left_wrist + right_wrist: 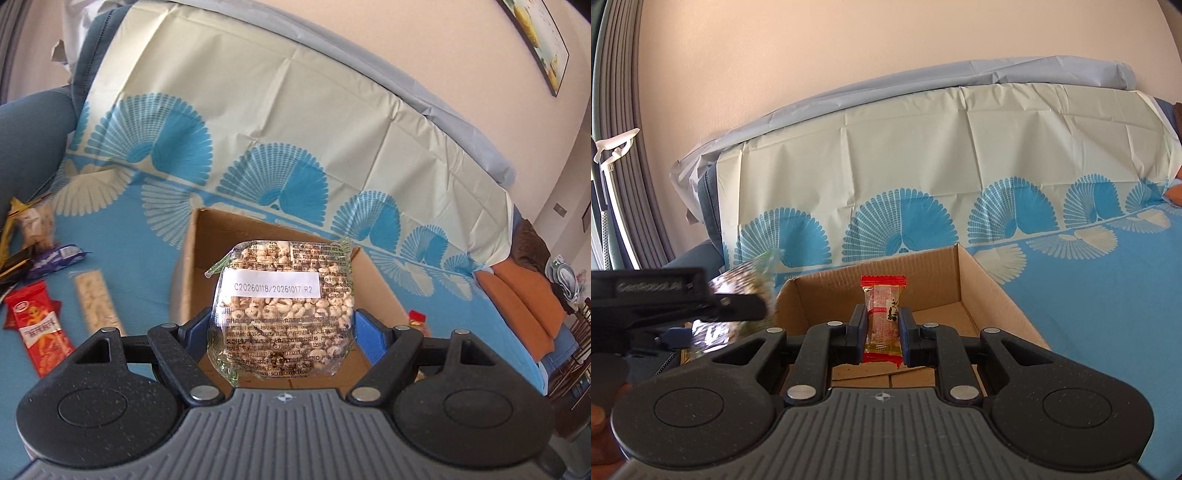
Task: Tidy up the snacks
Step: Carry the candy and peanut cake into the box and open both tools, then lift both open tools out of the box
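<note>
Cardboard box (373, 291) sits at frame centre on the blue cloth (140, 229). Left claw (282, 325), wide, grips a puffed-grain pack (282, 306) above it; right claw (882, 328), nearly shut, grips a red candy (882, 317) above it. Next, I judge: lower both and release inside.

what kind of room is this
Probably a home living room: a sofa draped with a blue fan-print plastic cloth, a framed picture on the wall, and grey curtains at the side.
</note>
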Available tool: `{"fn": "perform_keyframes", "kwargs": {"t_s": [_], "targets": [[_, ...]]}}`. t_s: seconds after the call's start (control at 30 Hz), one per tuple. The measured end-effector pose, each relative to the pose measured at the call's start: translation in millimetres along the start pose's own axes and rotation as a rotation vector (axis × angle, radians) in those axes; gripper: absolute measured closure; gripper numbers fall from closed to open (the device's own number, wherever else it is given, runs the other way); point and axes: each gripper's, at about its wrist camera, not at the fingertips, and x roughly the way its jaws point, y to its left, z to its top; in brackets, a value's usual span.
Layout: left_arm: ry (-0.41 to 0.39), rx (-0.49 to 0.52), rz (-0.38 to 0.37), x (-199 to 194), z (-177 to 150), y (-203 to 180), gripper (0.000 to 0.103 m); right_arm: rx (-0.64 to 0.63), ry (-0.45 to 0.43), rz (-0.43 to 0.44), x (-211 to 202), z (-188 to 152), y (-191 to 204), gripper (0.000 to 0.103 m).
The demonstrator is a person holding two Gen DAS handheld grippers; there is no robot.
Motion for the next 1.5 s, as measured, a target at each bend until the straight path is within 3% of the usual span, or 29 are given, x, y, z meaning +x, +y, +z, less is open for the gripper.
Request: {"fn": "perform_keyframes", "kwargs": {"t_s": [0.43,0.47,0.5,0.57,0.67,1.03,1.33,1.5], "targets": [[0.007,0.004,-0.017,4,5,-12,0.017,-0.001,0.012,0.009,1,1,-2,0.083],[0.008,0.002,-0.012,4,5,-11,0.015,-0.004,0.017,0.007,2,1,-2,0.074],[0.008,-0.003,-0.012,3,6,-9,0.015,-0.006,0.024,0.003,3,1,-1,0.057],[0.001,-0.022,-0.011,0,7,-5,0.013,-0.012,0.016,-0.009,3,1,0,0.046],[-0.033,-0.023,0.006,-7,6,2,0.013,-0.013,0.015,-0.018,2,1,0,0.041],[-0.144,0.062,0.059,-55,-7,24,0.013,-0.074,0.036,-0.053,3,-3,14,0.039],[-0.133,0.024,0.140,-98,-14,88,0.013,-0.177,0.047,-0.083,-2,-11,37,0.039],[-0.116,-0.028,0.183,-111,-24,140,0.019,-0.234,0.051,-0.089,-6,-16,51,0.039]]}}
